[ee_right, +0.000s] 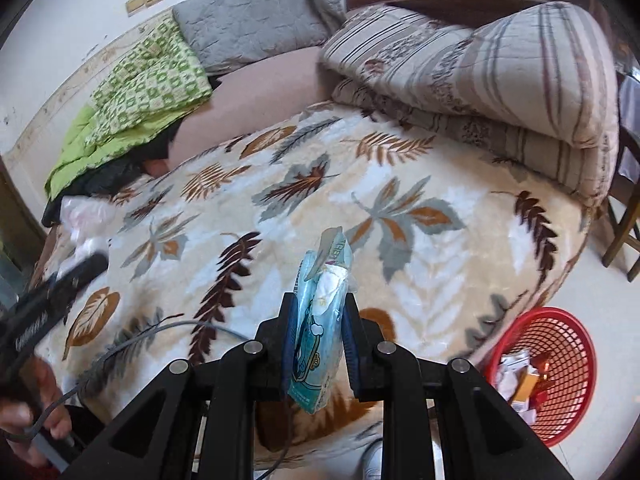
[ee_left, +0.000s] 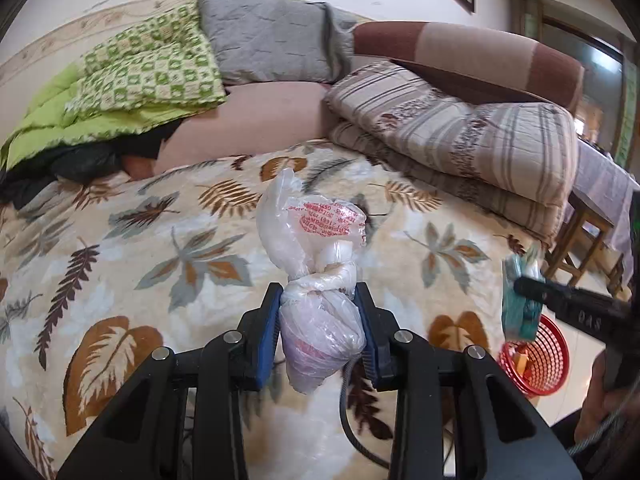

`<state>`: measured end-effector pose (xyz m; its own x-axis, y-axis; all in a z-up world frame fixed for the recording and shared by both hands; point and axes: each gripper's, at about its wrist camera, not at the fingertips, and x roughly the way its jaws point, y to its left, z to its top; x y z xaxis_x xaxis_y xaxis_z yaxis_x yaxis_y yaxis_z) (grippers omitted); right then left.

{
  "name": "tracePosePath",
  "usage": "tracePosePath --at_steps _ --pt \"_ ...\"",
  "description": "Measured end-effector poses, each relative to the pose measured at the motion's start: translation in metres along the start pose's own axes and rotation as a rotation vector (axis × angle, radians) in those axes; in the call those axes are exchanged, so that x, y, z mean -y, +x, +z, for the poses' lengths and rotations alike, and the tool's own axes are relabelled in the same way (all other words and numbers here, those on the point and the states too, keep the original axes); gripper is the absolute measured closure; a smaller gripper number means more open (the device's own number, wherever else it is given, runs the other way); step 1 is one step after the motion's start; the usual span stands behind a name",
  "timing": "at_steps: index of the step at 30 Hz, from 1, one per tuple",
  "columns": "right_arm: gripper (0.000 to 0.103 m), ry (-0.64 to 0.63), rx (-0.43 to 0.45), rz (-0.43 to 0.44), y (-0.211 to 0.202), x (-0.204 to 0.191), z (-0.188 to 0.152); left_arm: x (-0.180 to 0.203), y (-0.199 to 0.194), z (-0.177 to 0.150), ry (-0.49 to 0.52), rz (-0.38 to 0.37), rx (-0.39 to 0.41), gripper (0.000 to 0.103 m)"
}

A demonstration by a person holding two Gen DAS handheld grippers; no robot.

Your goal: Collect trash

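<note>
Jaws of the left gripper [ee_left: 318, 300] are clamped on a knotted white plastic bag [ee_left: 316, 276] with red print, the blue pads pressing just below its knot; the bag's loose upper part stands up past the fingertips and its bundled lower part hangs between the black fingers. Jaws of the right gripper [ee_right: 318, 312] are clamped on a light-blue tissue packet [ee_right: 316, 340], held edge-on and upright, with its torn top and some white tissue showing above the pads.

Both grippers are held above a bed covered by a cream leaf-print blanket [ee_right: 360, 220]. At the far side of the bed lie a folded striped quilt [ee_right: 500, 92] on the right, a grey pillow [ee_right: 248, 20] in the middle and a green checked cover [ee_right: 148, 76] on the left.

On the floor off the bed's near right corner stands a red mesh basket [ee_right: 560, 360], already holding crumpled paper and orange and red wrappers. In the left wrist view the right gripper [ee_left: 524, 284] and its packet appear at the right edge, just above that basket [ee_left: 548, 364]. In the right wrist view the left gripper [ee_right: 96, 260] shows at the left edge, blurred, with a hand [ee_right: 28, 412] around its handle.
</note>
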<state>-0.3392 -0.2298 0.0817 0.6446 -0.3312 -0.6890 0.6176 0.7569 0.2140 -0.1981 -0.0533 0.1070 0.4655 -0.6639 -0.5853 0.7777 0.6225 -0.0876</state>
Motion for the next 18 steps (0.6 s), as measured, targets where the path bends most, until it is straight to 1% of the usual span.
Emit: tracePosePath --at_steps 3,7,12,15,18 --pt "0.08 0.039 0.044 -0.017 -0.013 0.015 0.001 0.01 -0.014 0.006 0.014 -0.005 0.033 0.069" --pt "0.08 0.074 0.061 -0.029 -0.028 0.029 -0.003 0.02 -0.034 0.015 0.024 -0.018 0.057 0.069" --pt "0.08 0.082 0.106 -0.037 -0.066 0.037 -0.007 0.03 -0.062 0.024 0.031 -0.041 0.085 0.069" --pt "0.08 0.096 0.151 -0.042 -0.094 0.043 -0.002 0.033 -0.077 0.03 0.035 -0.049 0.117 0.069" --pt "0.08 0.106 0.202 -0.045 -0.12 0.046 0.006 0.036 -0.083 0.032 0.042 -0.047 0.128 0.069"
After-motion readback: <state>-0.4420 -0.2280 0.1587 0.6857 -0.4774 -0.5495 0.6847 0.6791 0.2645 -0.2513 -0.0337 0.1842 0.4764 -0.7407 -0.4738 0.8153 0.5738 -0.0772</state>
